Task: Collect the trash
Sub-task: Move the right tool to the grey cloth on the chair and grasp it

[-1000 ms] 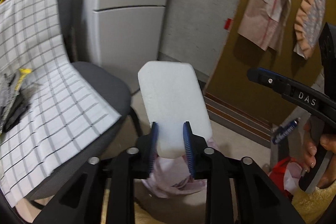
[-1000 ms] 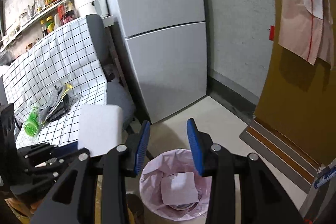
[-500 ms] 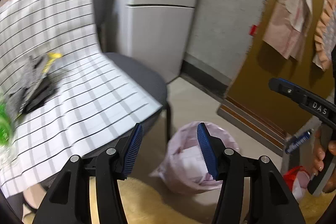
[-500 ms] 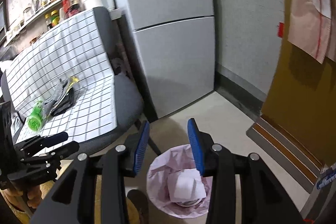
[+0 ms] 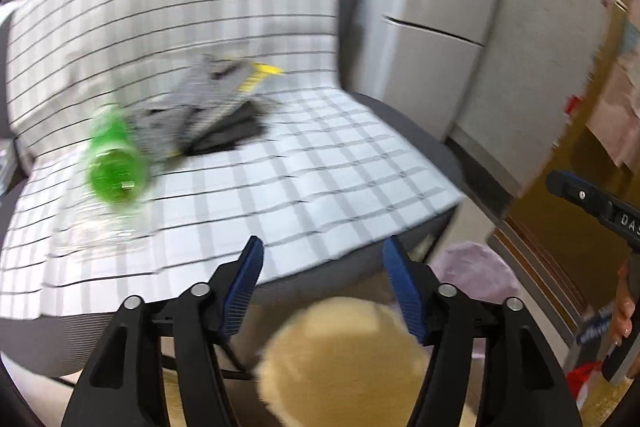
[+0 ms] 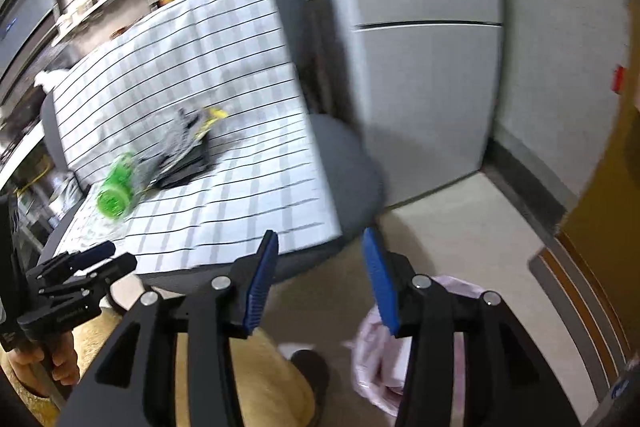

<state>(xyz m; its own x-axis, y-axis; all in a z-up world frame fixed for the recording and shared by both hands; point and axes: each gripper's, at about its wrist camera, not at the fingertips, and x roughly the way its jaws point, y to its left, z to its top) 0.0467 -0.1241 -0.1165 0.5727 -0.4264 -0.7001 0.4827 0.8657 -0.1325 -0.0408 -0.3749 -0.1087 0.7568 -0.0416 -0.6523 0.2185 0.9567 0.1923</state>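
Trash left to fetch: a green bottle (image 5: 116,163) lying on its side on the checked cloth (image 5: 320,167) draped over the chair (image 5: 420,131), and just beside it, touching or nearly so, a crumpled grey packet (image 5: 208,107) with a yellow edge on top of something dark. Blurred in both views, so could not make out any finer detail. Held the left gripper (image 5: 323,255) off the front edge of the seat, fingers spread wide with nothing between them. Held the right gripper (image 6: 320,239) likewise, fingers apart and empty, low beside the chair and near the bin (image 6: 400,339). Lined with a pink bag, that bin, standing on the floor by the chair's right front corner, with something pale already inside as far as could be told. Judged to be a reach between pickups: nothing carried, both pairs of fingers turned toward the seat. Called next for bringing the left fingers forward over the cloth to the bottle, the nearer piece on that side, straddling its body across the narrow way and closing gently, since clear plastic lying on loose cloth looked likely to roll or slip. Called then for a carry across to the bin, and the same again for the packet.
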